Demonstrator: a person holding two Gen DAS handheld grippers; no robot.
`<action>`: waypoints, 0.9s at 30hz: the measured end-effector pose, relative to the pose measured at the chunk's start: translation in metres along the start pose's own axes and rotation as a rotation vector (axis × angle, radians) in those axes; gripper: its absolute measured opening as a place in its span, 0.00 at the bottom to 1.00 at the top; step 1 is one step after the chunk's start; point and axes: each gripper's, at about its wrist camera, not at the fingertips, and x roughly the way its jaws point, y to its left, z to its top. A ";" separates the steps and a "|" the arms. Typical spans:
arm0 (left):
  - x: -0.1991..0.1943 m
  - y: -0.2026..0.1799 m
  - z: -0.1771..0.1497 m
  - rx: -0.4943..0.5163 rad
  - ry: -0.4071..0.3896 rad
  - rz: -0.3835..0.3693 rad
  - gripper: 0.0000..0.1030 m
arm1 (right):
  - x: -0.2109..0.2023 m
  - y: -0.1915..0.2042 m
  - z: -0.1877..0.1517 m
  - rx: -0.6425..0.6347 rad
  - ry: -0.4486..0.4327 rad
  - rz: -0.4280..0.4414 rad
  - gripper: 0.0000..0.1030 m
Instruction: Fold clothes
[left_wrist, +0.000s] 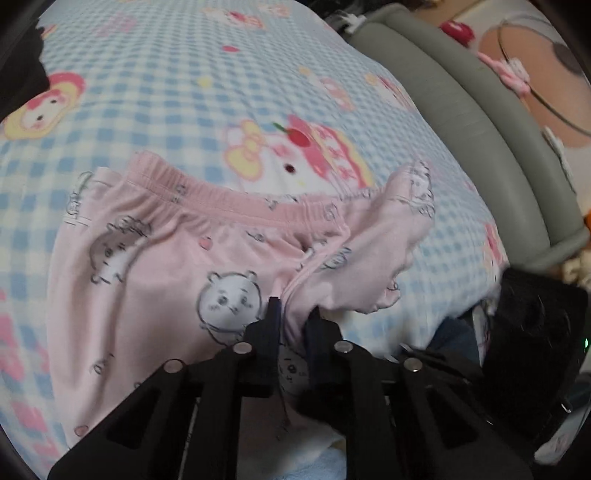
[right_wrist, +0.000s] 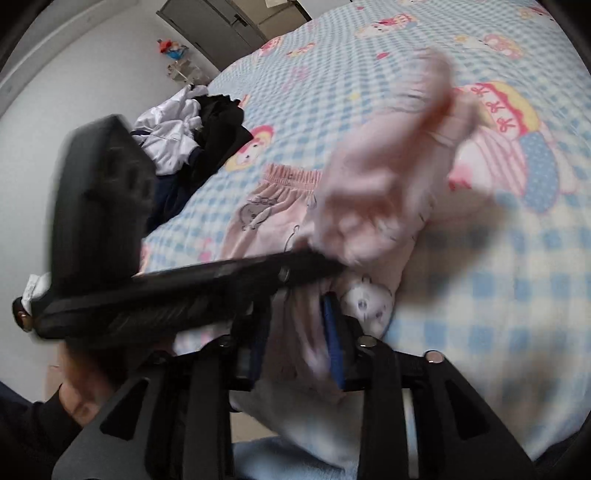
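Mid-fold: both the left gripper (left_wrist: 293, 314) and right gripper (right_wrist: 295, 314) pinch the pink pyjama trousers (left_wrist: 155, 266), waistband toward twelve o'clock on the bed (left_wrist: 177, 74), folding unfinished

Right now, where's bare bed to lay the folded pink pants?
Free: checked bedsheet beyond the pink pants' waistband, and the bed's right side in the right wrist view. Crowded: clothes pile by the wall, and around the left tool and right tool, both gripping pants fabric.
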 end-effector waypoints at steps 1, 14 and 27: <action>-0.004 0.003 0.000 -0.011 -0.011 0.001 0.09 | -0.007 -0.003 -0.002 0.011 -0.007 0.020 0.33; -0.011 0.015 -0.015 -0.039 0.010 -0.094 0.38 | 0.029 -0.020 -0.005 0.089 0.046 -0.087 0.35; -0.081 0.012 -0.022 -0.023 -0.190 -0.096 0.07 | -0.008 -0.006 0.001 0.090 -0.049 -0.051 0.37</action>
